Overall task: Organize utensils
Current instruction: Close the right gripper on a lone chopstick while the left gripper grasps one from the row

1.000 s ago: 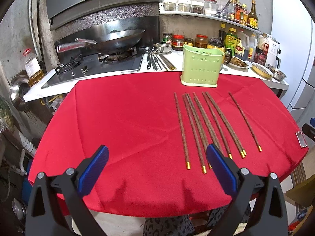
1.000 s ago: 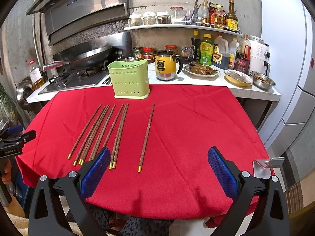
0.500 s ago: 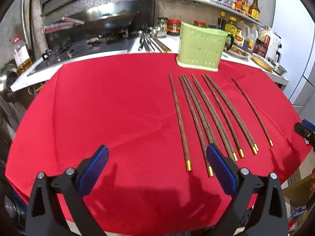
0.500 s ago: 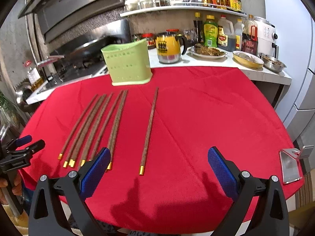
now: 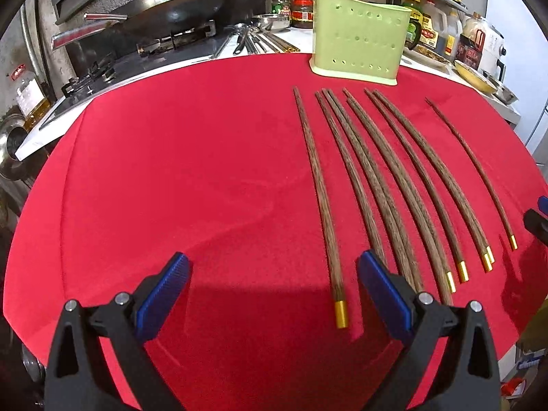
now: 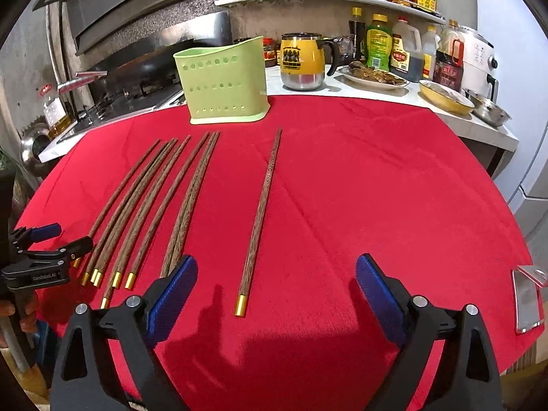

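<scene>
Several brown wooden chopsticks with gold ends lie side by side on the red tablecloth (image 5: 171, 171). The leftmost chopstick (image 5: 318, 191) ends between my left gripper's fingers. My left gripper (image 5: 272, 294) is open and empty, low over the cloth. A lone chopstick (image 6: 262, 217) lies apart on the right; its gold end sits between the fingers of my right gripper (image 6: 275, 294), which is open and empty. A green perforated utensil holder (image 5: 358, 46) stands upright at the far edge, also in the right wrist view (image 6: 224, 84). The left gripper shows at the left edge of the right wrist view (image 6: 48, 260).
Behind the table is a counter with a stove and wok (image 5: 164, 10), metal utensils (image 5: 253, 39), a yellow mug (image 6: 303, 61), sauce bottles (image 6: 378, 46) and dishes (image 6: 445, 96). A phone on a stand (image 6: 527, 301) sits at the table's right edge.
Both grippers have moved forward and down toward the near ends of the chopsticks. The chopsticks and holder have not moved.
</scene>
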Action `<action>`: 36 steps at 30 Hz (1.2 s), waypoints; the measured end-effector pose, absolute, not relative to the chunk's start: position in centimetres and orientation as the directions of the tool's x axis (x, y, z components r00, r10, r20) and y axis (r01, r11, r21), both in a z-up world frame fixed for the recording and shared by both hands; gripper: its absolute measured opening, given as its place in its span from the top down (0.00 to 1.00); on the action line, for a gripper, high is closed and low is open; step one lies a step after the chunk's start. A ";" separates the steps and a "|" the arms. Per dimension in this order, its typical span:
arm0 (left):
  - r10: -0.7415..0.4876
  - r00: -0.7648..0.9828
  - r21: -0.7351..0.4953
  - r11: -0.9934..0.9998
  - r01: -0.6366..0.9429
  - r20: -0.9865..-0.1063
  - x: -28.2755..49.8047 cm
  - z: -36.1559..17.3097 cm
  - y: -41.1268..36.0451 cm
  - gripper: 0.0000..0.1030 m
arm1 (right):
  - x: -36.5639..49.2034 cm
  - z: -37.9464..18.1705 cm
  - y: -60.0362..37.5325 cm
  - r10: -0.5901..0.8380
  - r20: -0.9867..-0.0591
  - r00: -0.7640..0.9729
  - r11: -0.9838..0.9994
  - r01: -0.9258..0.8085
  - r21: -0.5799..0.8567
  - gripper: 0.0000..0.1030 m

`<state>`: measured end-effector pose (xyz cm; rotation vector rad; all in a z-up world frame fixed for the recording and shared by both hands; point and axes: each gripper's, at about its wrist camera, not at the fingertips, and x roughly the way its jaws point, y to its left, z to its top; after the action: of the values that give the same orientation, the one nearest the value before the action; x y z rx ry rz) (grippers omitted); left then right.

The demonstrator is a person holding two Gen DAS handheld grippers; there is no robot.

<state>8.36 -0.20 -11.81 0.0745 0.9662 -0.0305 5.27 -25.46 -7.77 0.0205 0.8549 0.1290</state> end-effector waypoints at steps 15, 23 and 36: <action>-0.021 0.586 0.037 0.996 0.086 -0.810 9.0 -11.9 -0.2 0.05 | 7.7 -9.7 -23.2 0.115 -0.784 0.610 0.990 -0.135 0.040 0.59; -0.022 0.595 0.035 0.996 0.084 -0.803 8.3 -12.0 -0.2 0.05 | 7.5 -9.8 -23.1 0.122 -0.775 0.620 0.990 -0.137 0.046 0.77; -0.090 0.603 0.061 0.972 0.225 -0.793 5.9 -11.4 -2.4 0.60 | 5.6 -9.8 -22.8 0.146 -0.761 0.632 0.982 -0.185 0.034 0.83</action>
<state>5.86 -2.37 -11.42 0.1607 0.9063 -0.1836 5.59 -22.78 -9.82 -0.0486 0.8659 0.1894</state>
